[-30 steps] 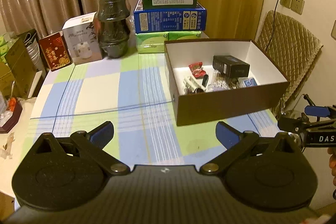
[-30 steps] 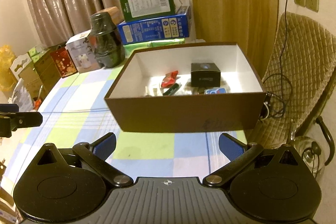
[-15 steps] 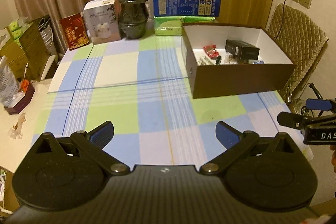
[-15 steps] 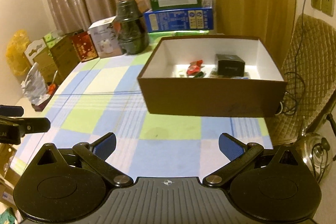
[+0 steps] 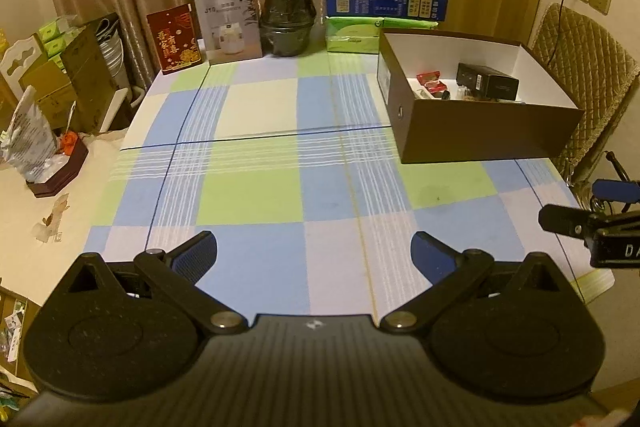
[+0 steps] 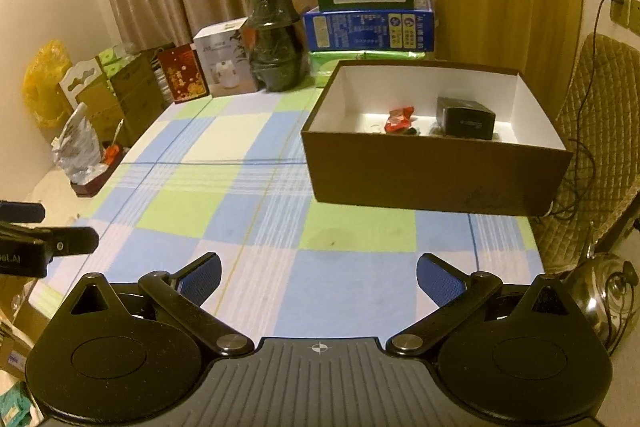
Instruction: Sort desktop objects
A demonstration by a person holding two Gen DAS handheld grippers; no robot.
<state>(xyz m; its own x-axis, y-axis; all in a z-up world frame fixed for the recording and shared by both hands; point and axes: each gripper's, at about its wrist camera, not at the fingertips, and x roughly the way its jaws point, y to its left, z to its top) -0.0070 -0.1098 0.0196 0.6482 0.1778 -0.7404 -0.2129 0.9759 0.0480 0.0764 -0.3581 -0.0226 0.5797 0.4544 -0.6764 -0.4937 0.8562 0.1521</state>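
table (image 5: 248,195) under the checked cloth lay bare in front of you | brown box (image 6: 432,175) sat far right, long axis across your view, nearer your right gripper (image 6: 319,277) than your left gripper (image 5: 314,253) | sorted items, black case (image 6: 466,117) and red packet (image 6: 398,119), lay inside it | both jaws spread wide, holding nothing

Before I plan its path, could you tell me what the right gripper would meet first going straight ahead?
Probably the tablecloth, since the right gripper looks angled slightly downward; if it clears that, the brown box.
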